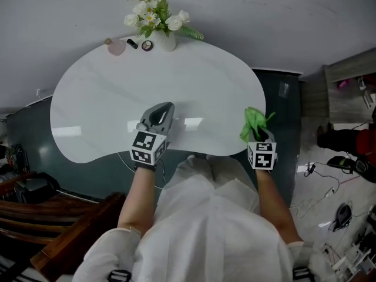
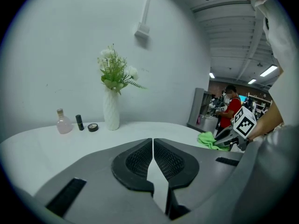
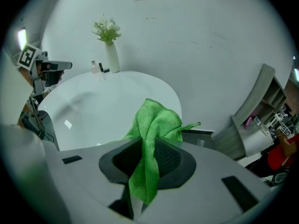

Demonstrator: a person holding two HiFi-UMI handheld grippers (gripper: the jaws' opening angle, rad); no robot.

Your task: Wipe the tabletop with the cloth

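Observation:
A green cloth [image 1: 254, 123] is pinched in my right gripper [image 1: 258, 133] at the right front rim of the white kidney-shaped tabletop [image 1: 117, 93]. In the right gripper view the cloth [image 3: 154, 134] bunches up above the shut jaws and a strip hangs down between them. My left gripper [image 1: 163, 111] rests over the middle front of the tabletop, jaws shut with nothing between them; its pads [image 2: 140, 160] meet at the tips. From the left gripper view the cloth [image 2: 210, 140] and right gripper show at the right.
At the table's far edge stand a white vase of flowers [image 1: 157, 22], a pink bottle [image 1: 116, 46], a small dark tube [image 1: 131, 43] and a round tin [image 1: 147, 45]. Wooden chairs [image 1: 53, 216] sit at front left. Cables and gear [image 1: 343, 187] lie on the floor at right.

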